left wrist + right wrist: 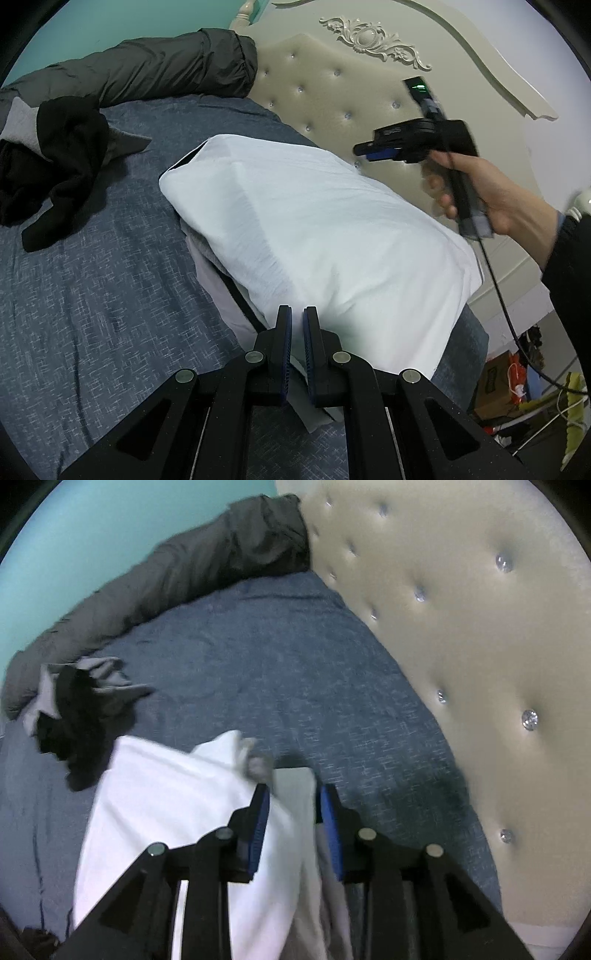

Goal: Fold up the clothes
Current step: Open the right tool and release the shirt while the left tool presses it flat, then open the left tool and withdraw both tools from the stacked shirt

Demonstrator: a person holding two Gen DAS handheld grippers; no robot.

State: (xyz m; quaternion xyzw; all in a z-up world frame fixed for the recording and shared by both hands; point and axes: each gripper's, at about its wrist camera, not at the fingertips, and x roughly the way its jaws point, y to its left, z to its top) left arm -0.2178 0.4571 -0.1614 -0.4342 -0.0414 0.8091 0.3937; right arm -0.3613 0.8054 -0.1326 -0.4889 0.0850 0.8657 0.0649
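Note:
A folded white garment (314, 229) lies on top of grey clothes (214, 280) on the bed. My left gripper (297, 314) is at its near edge with the jaws almost touching; I cannot tell whether any cloth is pinched. A person's hand holds my right gripper (360, 149) above the garment's far side, near the headboard. In the right wrist view the right gripper (293, 794) is open. Its blue pads stand apart over the white garment (166, 812), with a pale strip of cloth (295, 812) loose in the gap. A black garment (62, 155) lies crumpled at the left.
The bed has a blue patterned cover (92, 295). A dark grey padded jacket (166, 62) runs along the teal wall. The cream tufted headboard (332, 92) stands close on the right. Boxes and clutter (498, 387) sit on the floor beyond the bed's edge.

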